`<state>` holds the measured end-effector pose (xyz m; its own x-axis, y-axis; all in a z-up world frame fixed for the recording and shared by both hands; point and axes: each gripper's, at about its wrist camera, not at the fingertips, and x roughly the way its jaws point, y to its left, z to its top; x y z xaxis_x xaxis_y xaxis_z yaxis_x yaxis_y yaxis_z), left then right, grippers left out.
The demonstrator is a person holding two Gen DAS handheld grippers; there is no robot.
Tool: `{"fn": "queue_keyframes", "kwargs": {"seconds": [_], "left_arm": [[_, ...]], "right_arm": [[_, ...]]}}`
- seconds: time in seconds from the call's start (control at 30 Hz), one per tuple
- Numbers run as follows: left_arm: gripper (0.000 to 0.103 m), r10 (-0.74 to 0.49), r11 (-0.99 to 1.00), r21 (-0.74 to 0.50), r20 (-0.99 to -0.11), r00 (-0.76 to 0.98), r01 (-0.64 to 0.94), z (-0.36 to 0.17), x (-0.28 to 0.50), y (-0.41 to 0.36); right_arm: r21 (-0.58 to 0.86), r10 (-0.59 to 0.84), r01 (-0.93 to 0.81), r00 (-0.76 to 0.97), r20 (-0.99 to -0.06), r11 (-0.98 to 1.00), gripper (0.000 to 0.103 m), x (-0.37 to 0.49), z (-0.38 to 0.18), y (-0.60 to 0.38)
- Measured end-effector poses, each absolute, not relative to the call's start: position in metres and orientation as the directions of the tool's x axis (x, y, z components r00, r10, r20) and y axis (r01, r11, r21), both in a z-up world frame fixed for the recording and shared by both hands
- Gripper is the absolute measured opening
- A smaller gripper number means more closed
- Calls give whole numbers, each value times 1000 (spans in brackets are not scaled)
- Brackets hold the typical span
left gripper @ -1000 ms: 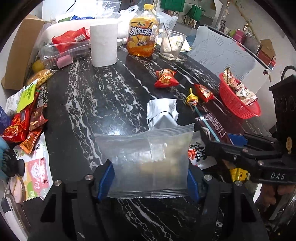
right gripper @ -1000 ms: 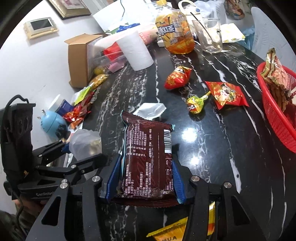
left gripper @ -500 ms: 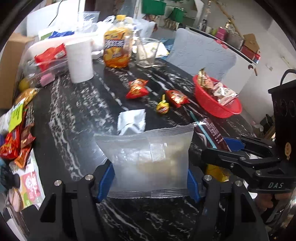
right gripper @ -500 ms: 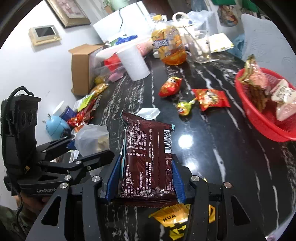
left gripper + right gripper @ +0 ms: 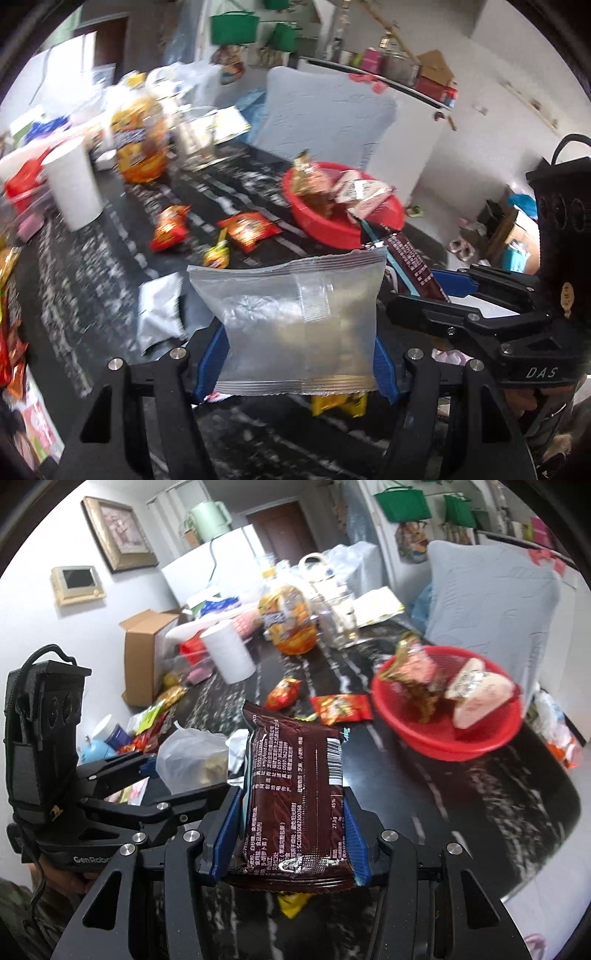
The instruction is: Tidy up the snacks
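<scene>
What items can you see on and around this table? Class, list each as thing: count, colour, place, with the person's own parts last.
Clear plastic snack pouch: one, see-through, clamped in the left gripper.
Dark brown snack packet: one, brown with white print, clamped in the right gripper.
Red plastic basket: one, red, far right of the table, several packets inside.
Small red snack packets: two, red, loose mid-table.
Yellow lollipop: one, yellow, beside the red packets.
Silver foil packet: one, silver, lying left of the pouch.
White paper roll: one, white, upright at the back.
Orange drink bottle: one, orange, back of the table.
Cardboard box: one, brown, back left.
Left gripper: one, black with blue pads.
Right gripper: one, black with blue pads.
</scene>
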<state>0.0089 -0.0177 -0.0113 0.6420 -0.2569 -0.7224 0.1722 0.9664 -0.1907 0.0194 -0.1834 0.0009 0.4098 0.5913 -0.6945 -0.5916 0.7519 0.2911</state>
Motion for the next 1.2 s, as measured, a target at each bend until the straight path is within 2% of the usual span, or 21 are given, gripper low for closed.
{"fn": "queue_keyframes", "kwargs": {"seconds": [0.23, 0.57, 1.2], "left_arm": [[66, -319, 945, -182, -694, 646, 272, 5, 26, -54], [66, -340, 926, -120, -675, 655, 357, 22, 58, -90], [66, -336, 929, -114, -661, 671, 353, 7, 144, -109]], "right_arm": [[271, 556, -537, 488, -673, 799, 51, 19, 15, -221], [245, 499, -465, 567, -656, 851, 51, 32, 26, -259], [240, 449, -387, 657, -605, 890, 51, 110, 24, -291]]}}
